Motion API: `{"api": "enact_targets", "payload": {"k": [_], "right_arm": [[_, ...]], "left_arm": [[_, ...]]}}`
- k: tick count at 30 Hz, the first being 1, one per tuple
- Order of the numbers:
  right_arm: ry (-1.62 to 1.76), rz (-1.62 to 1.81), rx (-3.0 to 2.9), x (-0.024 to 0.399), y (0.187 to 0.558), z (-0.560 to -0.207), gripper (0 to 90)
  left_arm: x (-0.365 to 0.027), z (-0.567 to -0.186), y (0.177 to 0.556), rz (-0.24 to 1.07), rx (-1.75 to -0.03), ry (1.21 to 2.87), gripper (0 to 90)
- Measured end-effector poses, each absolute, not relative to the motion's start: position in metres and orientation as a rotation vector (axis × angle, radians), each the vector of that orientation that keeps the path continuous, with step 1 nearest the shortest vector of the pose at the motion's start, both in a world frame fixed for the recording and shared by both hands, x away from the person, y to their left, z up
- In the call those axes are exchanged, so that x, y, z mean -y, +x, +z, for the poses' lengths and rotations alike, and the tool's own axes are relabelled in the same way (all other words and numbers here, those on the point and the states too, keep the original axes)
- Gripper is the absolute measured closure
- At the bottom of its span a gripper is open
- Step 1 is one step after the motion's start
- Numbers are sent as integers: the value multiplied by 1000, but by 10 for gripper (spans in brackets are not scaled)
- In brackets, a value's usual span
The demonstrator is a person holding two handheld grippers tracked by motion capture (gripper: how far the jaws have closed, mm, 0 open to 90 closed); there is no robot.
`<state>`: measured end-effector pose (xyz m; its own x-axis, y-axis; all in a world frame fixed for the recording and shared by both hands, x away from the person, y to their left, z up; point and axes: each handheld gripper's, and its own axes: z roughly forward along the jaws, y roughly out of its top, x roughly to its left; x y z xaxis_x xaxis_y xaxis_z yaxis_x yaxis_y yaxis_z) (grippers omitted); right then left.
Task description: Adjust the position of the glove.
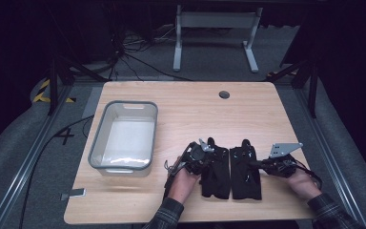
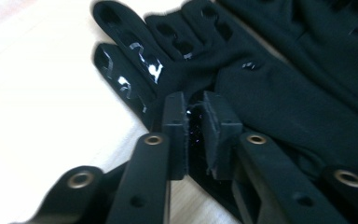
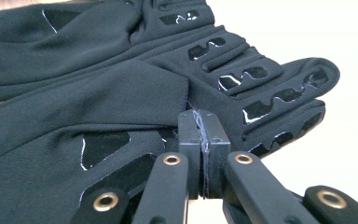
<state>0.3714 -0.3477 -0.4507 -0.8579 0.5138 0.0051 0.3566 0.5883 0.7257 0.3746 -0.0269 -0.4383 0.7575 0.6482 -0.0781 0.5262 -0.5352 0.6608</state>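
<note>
Two black gloves with glossy grip patches lie flat side by side near the table's front edge, fingers pointing away from the person. My left gripper (image 1: 208,157) rests at the left glove (image 1: 217,177) from its left side. In the left gripper view the jaws (image 2: 195,109) stand a narrow gap apart at the base of the glove's (image 2: 284,93) fingers, with dark fabric in the gap and the pads clear of it. My right gripper (image 1: 255,163) reaches the right glove (image 1: 245,179) from the right. Its pads (image 3: 200,126) are pressed together on a fold at that glove's (image 3: 98,93) edge.
A grey-rimmed plastic bin (image 1: 124,104) stands on the left part of the wooden table (image 1: 195,109). A round cable hole (image 1: 224,94) sits near the far edge. A small grey tag (image 1: 76,193) lies at the front left corner. Cables and a table frame lie on the floor beyond.
</note>
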Motion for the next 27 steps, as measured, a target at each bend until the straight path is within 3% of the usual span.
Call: {"api": "enact_targets", "payload": {"k": [1,4,11,19,27], "right_arm": [[721,1125,-2615,349,369,-450,897],[703,1113,-2626,349,366,-451,897],[698,1099,-2627,350,362,-451,896],[691,1079,-2638,348,362,-454,896],[688,1077,-2636,348,362,-454,896]], "left_arm": [[22,-438,372,223,-893,2259,707],[15,-444,368,198,-924,2258,654],[17,-450,368,186,-945,2255,587],[24,-455,368,208,-932,2290,596],[26,-455,367,158,-931,2287,748]]}}
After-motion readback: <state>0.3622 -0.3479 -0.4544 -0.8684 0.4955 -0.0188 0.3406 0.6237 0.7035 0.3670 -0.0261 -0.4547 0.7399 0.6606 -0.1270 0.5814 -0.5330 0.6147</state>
